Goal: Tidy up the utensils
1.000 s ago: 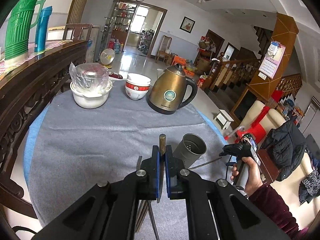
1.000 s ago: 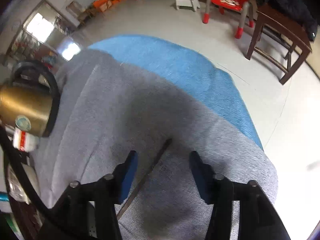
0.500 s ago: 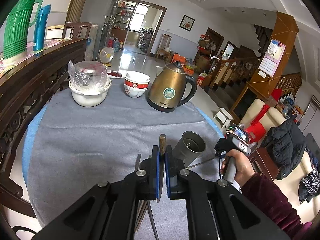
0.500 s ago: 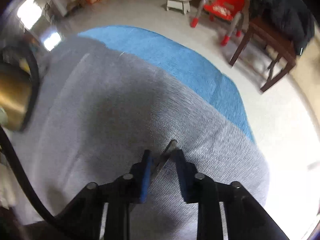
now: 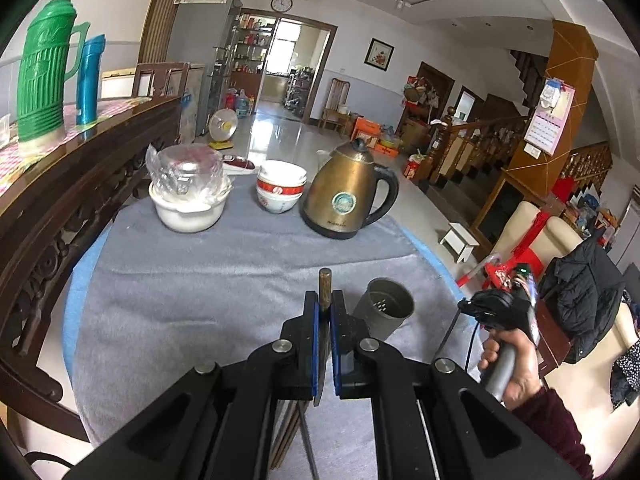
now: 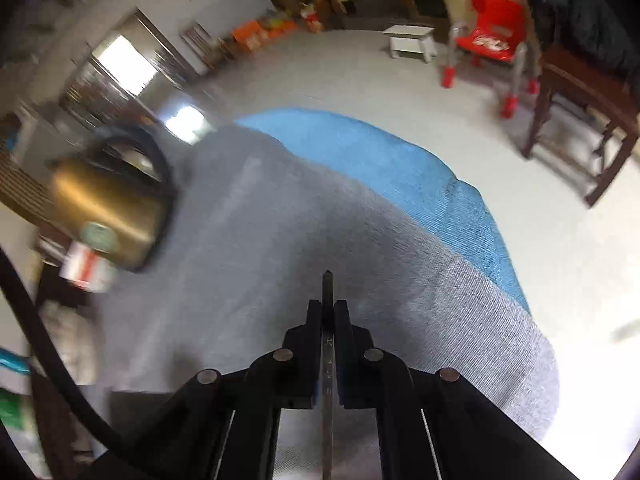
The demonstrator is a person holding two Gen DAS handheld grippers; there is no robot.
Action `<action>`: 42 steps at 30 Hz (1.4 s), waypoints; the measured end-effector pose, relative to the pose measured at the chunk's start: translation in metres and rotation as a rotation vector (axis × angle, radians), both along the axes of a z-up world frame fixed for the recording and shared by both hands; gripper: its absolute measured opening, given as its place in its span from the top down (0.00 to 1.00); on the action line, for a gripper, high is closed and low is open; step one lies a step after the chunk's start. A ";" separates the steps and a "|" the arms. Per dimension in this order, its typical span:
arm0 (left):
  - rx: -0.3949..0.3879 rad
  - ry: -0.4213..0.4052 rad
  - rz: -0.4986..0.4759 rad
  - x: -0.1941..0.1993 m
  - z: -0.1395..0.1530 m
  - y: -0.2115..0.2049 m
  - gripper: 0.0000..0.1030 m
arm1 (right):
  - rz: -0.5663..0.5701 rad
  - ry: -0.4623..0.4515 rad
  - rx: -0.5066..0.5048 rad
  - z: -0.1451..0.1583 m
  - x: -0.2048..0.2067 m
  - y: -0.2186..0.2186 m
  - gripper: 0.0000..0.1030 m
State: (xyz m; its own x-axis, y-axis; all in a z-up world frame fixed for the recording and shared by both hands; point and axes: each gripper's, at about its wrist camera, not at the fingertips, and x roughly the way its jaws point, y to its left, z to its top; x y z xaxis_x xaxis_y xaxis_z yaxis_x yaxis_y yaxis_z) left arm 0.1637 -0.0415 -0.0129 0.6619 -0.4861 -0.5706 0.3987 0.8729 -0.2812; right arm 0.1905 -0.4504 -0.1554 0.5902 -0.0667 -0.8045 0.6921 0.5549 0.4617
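Left wrist view shows the left tongs (image 5: 324, 307) pressed together on a brown-tipped utensil (image 5: 324, 284) whose end sticks up past the fingertips, above the grey cloth of the table (image 5: 192, 280). More dark sticks (image 5: 289, 432) lie on the cloth below the tongs. Just to the right stands a grey metal holder cup (image 5: 385, 312), open at the top. This view alone shows the right hand (image 5: 510, 364) gripping its handle off the table's right edge, and the far things: a gold kettle (image 5: 348, 196), stacked red-and-white bowls (image 5: 281, 188) and a white bowl covered in plastic wrap (image 5: 188, 200), all well apart from the cup.

Right wrist view shows what the other cannot: the right tongs (image 6: 328, 310) clamped on a thin dark chopstick (image 6: 327, 286), its tip poking forward between the pads, over the grey cloth near the blue edge (image 6: 400, 164). The kettle (image 6: 104, 208) appears blurred at left. A black cable (image 6: 48, 352) crosses the lower left. The cup is outside this view.
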 end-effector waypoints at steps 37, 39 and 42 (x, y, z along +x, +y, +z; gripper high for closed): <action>-0.035 -0.062 0.020 0.095 -0.005 -0.071 0.90 | 0.256 -0.392 -0.320 0.111 0.002 0.111 0.92; -0.028 -0.022 0.014 0.099 -0.013 -0.059 0.76 | 0.285 -0.381 -0.306 0.107 0.004 0.113 0.91; 0.001 0.035 0.010 0.101 -0.029 -0.042 0.55 | 0.330 -0.366 -0.252 0.103 0.002 0.114 0.88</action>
State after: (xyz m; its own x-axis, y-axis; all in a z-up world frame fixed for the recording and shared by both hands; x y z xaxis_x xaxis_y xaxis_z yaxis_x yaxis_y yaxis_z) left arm 0.2652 -0.0833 -0.0420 0.6463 -0.4789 -0.5940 0.3795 0.8771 -0.2943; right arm 0.1920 -0.3360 -0.0520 0.8503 0.0056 -0.5262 0.2818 0.8396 0.4643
